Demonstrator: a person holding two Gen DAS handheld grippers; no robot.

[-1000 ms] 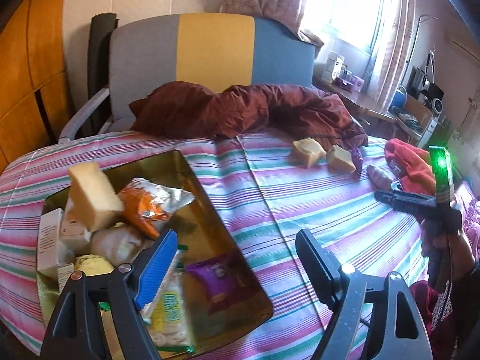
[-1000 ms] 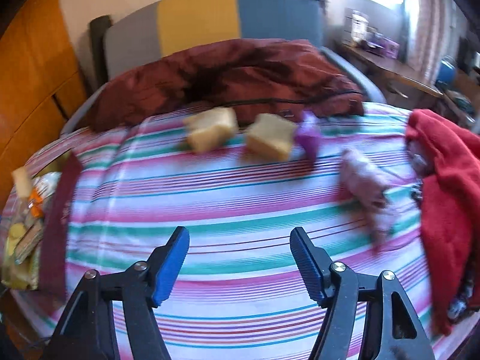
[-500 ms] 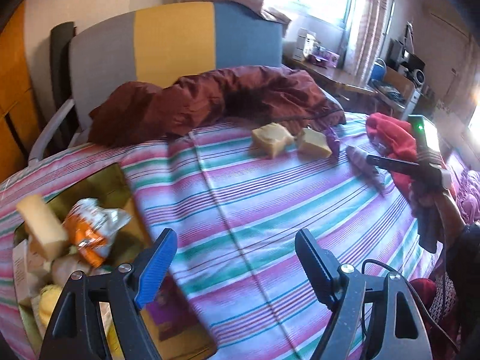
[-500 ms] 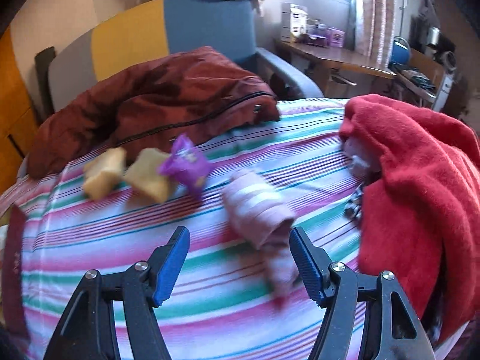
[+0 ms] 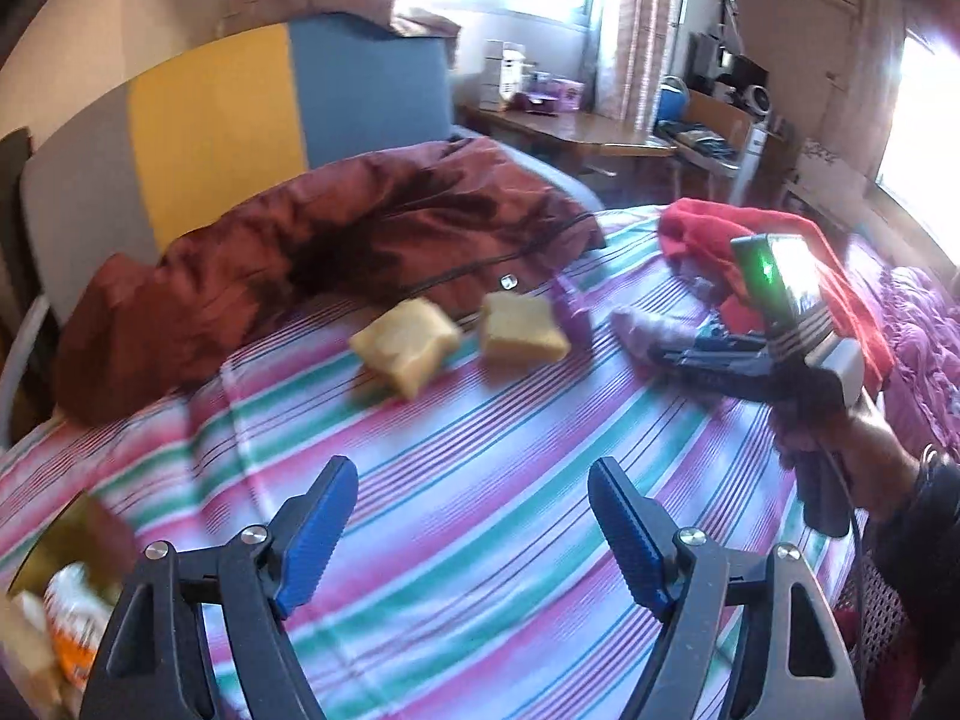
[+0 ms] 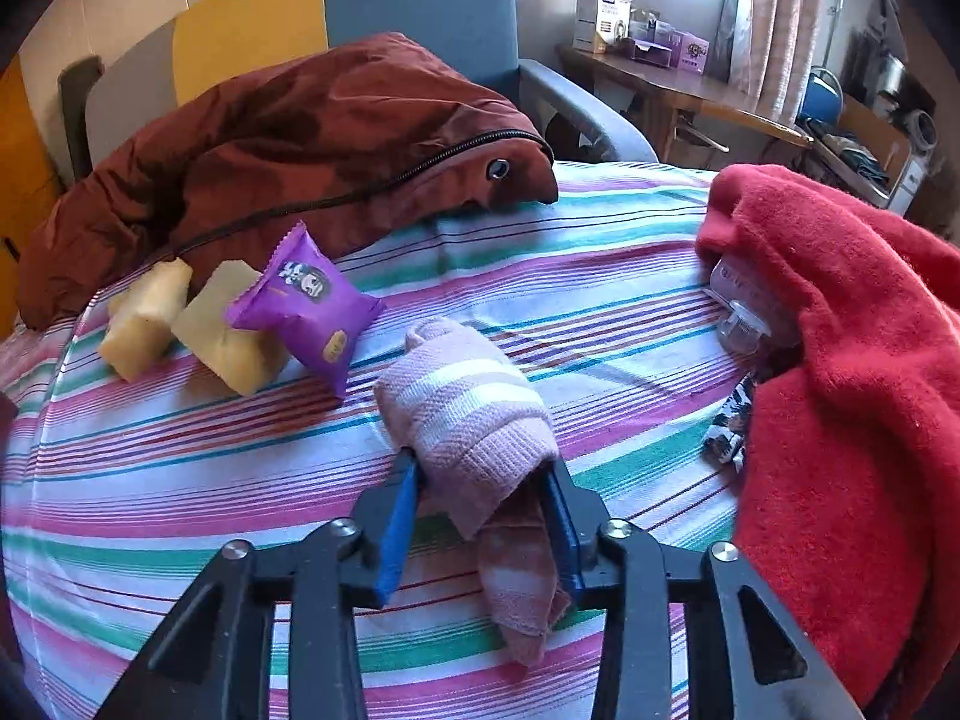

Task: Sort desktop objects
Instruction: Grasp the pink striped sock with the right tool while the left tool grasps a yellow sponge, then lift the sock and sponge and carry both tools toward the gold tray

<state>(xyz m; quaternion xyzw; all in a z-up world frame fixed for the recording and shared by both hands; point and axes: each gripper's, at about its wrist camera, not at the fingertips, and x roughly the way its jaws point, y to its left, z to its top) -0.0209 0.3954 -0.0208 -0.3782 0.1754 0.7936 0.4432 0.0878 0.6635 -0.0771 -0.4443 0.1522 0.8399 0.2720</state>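
Two grippers: right gripper (image 6: 480,504) pitched down, jaws closing on the rolled pink-and-white striped sock (image 6: 465,414); left gripper (image 5: 474,534) jaws wide, empty. Purple snack packet (image 6: 303,306) print unreadable.

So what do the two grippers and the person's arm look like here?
Both grippers have black frames with triangular cut-outs, silver bolts and ribbed blue finger pads. From the left view, the right one carries a silvery block with a green light and a trailing black cable. The arm wears a dark sleeve and a bracelet.
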